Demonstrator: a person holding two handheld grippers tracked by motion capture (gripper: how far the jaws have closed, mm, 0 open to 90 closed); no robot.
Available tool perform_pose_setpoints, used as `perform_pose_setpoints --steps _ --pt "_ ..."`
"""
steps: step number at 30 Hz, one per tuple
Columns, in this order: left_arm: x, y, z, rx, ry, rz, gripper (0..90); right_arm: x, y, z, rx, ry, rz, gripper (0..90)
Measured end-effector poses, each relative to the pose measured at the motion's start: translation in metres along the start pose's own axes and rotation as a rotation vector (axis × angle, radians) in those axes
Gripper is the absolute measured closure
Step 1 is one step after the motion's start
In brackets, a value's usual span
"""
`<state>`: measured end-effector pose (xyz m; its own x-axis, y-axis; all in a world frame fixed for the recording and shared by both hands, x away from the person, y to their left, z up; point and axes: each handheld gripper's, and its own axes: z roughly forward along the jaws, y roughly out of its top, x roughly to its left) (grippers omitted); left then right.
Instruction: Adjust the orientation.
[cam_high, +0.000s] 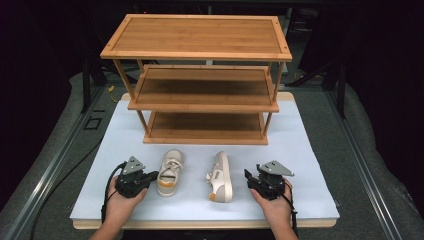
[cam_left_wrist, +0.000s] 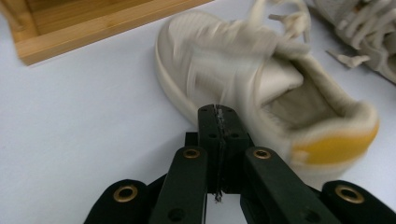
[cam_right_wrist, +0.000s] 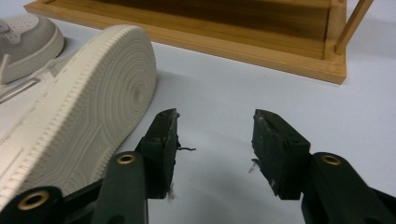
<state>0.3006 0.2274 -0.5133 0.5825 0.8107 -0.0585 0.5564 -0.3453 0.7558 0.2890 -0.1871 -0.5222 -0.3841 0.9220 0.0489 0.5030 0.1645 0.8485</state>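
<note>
On the desk (cam_high: 300, 150) before the bamboo shelf rack (cam_high: 200, 80), two pale shoes, one upright (cam_high: 170, 172), one on its side (cam_high: 221, 176), await shelving, likely next needing the pressed-together left claw (cam_left_wrist: 218, 116) opened and the spread, empty right claw (cam_right_wrist: 215, 140) closed.

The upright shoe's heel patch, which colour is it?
Yellow-orange heel patch on the cream upright shoe, best in the left gripper view.

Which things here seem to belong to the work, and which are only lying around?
Likely belong:
left shoe, upright
right shoe, on its side
wooden rack
left gripper, shut
right gripper, open

Just around:
table
metal rail
</note>
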Motion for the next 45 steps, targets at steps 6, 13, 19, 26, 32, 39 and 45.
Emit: perform_pose_setpoints --steps 6,13,19,26,32,39,45 --pt "0.001 0.001 -0.001 -0.014 -0.007 -0.002 86.0 0.006 0.002 -0.004 -0.001 0.008 -0.015 59.9" --pt "0.002 0.002 -0.004 -0.038 0.004 -0.027 76.8 0.021 0.008 -0.014 -0.031 0.053 -0.047 69.7" --pt "0.006 0.000 -0.006 -0.069 0.005 -0.062 68.5 0.037 0.011 -0.021 -0.030 0.105 -0.092 79.5" --pt "0.010 -0.002 -0.006 -0.083 0.003 -0.089 59.9 0.051 0.013 -0.024 -0.014 0.181 -0.104 86.9" --pt "0.011 -0.003 -0.006 -0.087 0.005 -0.097 57.6 0.057 0.013 -0.023 -0.006 0.204 -0.112 88.4" --pt "0.011 -0.003 -0.006 -0.089 0.003 -0.103 56.2 0.061 0.012 -0.019 0.029 0.221 -0.110 86.7" --pt "0.012 -0.004 -0.006 -0.087 0.002 -0.105 56.1 0.060 0.011 -0.018 0.034 0.219 -0.111 87.0"
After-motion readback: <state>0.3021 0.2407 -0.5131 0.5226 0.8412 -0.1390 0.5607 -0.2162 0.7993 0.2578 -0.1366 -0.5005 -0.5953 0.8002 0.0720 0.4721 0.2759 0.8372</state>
